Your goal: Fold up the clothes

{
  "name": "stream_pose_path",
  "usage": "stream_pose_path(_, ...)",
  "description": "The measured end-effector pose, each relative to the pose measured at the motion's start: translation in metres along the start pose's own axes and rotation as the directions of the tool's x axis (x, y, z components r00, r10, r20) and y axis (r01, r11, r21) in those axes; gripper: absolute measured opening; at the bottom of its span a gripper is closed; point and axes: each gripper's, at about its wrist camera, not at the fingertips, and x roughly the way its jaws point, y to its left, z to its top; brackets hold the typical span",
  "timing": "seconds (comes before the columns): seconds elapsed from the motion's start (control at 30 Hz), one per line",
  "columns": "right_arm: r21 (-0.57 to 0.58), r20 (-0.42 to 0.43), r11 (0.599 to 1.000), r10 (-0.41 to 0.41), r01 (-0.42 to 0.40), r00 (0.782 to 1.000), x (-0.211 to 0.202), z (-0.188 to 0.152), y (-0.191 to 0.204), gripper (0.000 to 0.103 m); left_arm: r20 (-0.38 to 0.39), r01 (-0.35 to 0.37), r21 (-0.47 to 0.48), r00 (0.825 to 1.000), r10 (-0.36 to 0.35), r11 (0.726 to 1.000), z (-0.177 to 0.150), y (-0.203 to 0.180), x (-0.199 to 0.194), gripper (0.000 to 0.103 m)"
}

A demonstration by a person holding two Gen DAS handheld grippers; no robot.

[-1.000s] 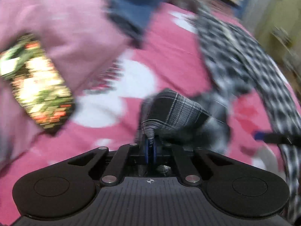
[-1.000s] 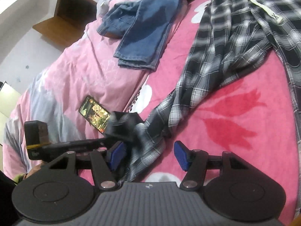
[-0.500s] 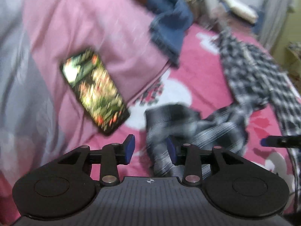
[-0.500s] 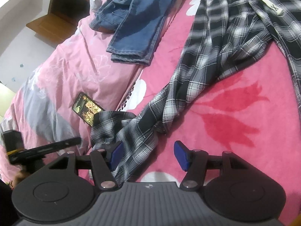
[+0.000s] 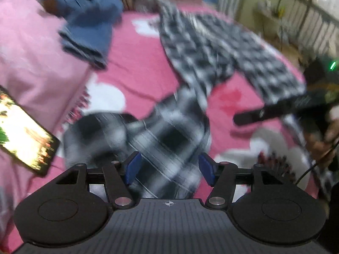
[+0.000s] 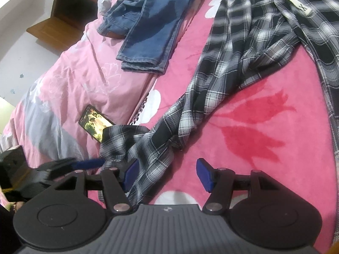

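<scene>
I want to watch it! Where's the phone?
In the right wrist view, the phone lies left of centre on the pink quilt, touching the plaid pants' cuff.

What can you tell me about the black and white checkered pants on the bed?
The plaid pants are soft woven cloth in black, grey and white checks, with a cream drawstring at the waist. They lie unfolded on the pink blanket. One leg runs down toward the cameras and ends in a rumpled heap by the phone. That end lies loose between the left gripper's opening jaws. Its edge reaches the right gripper.
</scene>
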Motion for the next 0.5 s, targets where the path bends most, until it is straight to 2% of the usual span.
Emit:
stream_pose_path(0.1, 0.0, -0.005, 1.0, -0.001, 0.001, 1.0, 0.0, 0.0, 0.0, 0.063, -0.083, -0.047, 0.076, 0.995, 0.053, 0.996, -0.003, -0.01, 0.026, 0.061)
stream_pose_path(0.23, 0.006, -0.012, 1.0, -0.006, 0.006, 1.0, 0.001, 0.0, -0.002, 0.063, -0.148, -0.121, 0.185, 0.978, 0.149, 0.975, -0.014, -0.02, 0.051, 0.065)
stream_pose_path(0.37, 0.009, -0.016, 1.0, -0.01, 0.01, 1.0, 0.002, 0.0, -0.001, 0.063, -0.131, -0.121, 0.198, 0.98, 0.149, 0.973, -0.019, -0.017, 0.05, 0.066)
stream_pose_path(0.4, 0.008, -0.016, 1.0, -0.01, 0.01, 1.0, 0.002, 0.0, -0.001, 0.064, -0.13, -0.118, 0.189, 0.981, 0.144, 0.975, -0.019, -0.014, 0.048, 0.063)
stream_pose_path(0.5, 0.005, -0.016, 1.0, -0.013, 0.013, 1.0, 0.003, 0.001, 0.001, 0.064, -0.123, -0.116, 0.138, 0.983, 0.133, 0.984, -0.019, -0.006, 0.045, 0.039)
